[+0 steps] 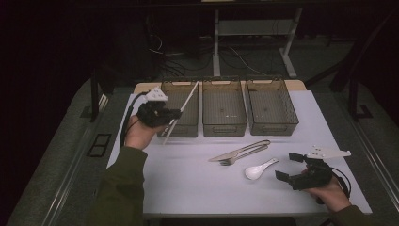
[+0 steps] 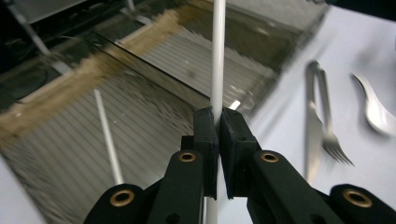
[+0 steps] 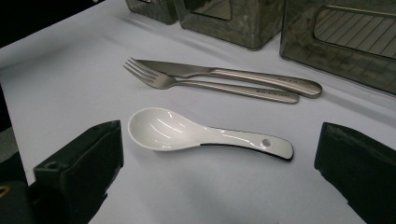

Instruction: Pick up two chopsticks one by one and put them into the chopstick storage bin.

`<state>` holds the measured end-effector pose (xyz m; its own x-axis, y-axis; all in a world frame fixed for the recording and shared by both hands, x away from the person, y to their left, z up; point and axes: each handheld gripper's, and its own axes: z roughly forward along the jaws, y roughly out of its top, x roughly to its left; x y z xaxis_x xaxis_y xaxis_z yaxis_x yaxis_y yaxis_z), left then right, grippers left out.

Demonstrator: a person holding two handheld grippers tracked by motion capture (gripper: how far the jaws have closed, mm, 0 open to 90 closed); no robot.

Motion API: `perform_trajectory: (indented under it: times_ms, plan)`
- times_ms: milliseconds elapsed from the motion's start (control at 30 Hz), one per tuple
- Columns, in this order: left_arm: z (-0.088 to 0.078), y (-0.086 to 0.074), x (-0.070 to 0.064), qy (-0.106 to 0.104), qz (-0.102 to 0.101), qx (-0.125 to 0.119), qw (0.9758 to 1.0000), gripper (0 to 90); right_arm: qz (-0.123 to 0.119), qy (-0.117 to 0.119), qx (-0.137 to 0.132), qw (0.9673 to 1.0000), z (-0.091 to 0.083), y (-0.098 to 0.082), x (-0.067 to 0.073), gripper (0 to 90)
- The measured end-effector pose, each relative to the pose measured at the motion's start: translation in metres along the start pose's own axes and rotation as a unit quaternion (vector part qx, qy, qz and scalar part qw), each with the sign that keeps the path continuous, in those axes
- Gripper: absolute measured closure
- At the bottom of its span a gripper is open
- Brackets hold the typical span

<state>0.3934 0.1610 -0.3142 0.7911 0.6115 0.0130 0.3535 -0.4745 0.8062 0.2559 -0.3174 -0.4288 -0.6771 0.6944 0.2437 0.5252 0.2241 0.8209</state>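
Note:
My left gripper (image 1: 177, 113) (image 2: 218, 117) is shut on a white chopstick (image 1: 187, 101) (image 2: 217, 56), held raised and slanting over the left dark bin (image 1: 188, 130). A second white chopstick (image 2: 108, 135) lies inside that bin. My right gripper (image 1: 287, 166) (image 3: 215, 172) rests near the table's right front, open, its jaws standing wide on either side of a white ceramic spoon (image 1: 258, 170) (image 3: 187, 133) without touching it. A steel knife (image 1: 244, 149) (image 3: 233, 74) and fork (image 1: 233, 160) (image 3: 187, 84) lie side by side just beyond the spoon.
Three dark see-through bins stand in a row at the back of the white table top (image 1: 188, 183): the left one, a middle one (image 1: 224, 128) and a right one (image 1: 273, 129). Table legs and cables sit on the dark floor behind.

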Motion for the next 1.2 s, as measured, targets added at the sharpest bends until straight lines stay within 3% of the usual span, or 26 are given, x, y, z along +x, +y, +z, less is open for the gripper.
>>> perform_trajectory:
  times_ms: [200,333,400,500,733,867,1000,1200]
  plan:
    - [-0.001,0.032,0.032,0.015,-0.012,-0.009,0.9998,84.5,0.001,0.002,-0.002,1.0000,0.000,0.000,0.000,1.2]
    - [0.013,0.036,0.051,0.026,-0.030,-0.007,0.9992,84.5,-0.002,0.002,-0.001,1.0000,0.000,0.000,0.001,1.2]
    - [0.022,0.034,0.057,0.028,-0.035,0.000,0.9990,84.5,-0.001,0.001,0.000,1.0000,-0.001,0.000,0.001,1.2]
    - [0.037,0.027,0.062,0.035,-0.040,0.030,0.9981,84.4,0.000,0.000,0.000,1.0000,-0.001,0.000,0.001,1.2]
    - [0.064,0.001,0.072,0.052,-0.062,0.081,0.9934,84.3,-0.002,0.001,-0.001,1.0000,-0.002,-0.001,0.001,1.2]
    - [0.074,-0.012,0.078,0.058,-0.084,0.092,0.9905,84.1,-0.002,0.001,0.000,1.0000,-0.002,0.000,0.001,1.2]
    - [0.083,-0.022,0.079,0.066,-0.093,0.110,0.9874,81.0,-0.001,0.002,-0.001,1.0000,-0.002,0.000,0.001,1.2]
    - [0.085,-0.021,0.075,0.072,-0.087,0.105,0.9881,70.5,-0.001,0.002,0.000,1.0000,-0.002,0.000,0.001,1.2]
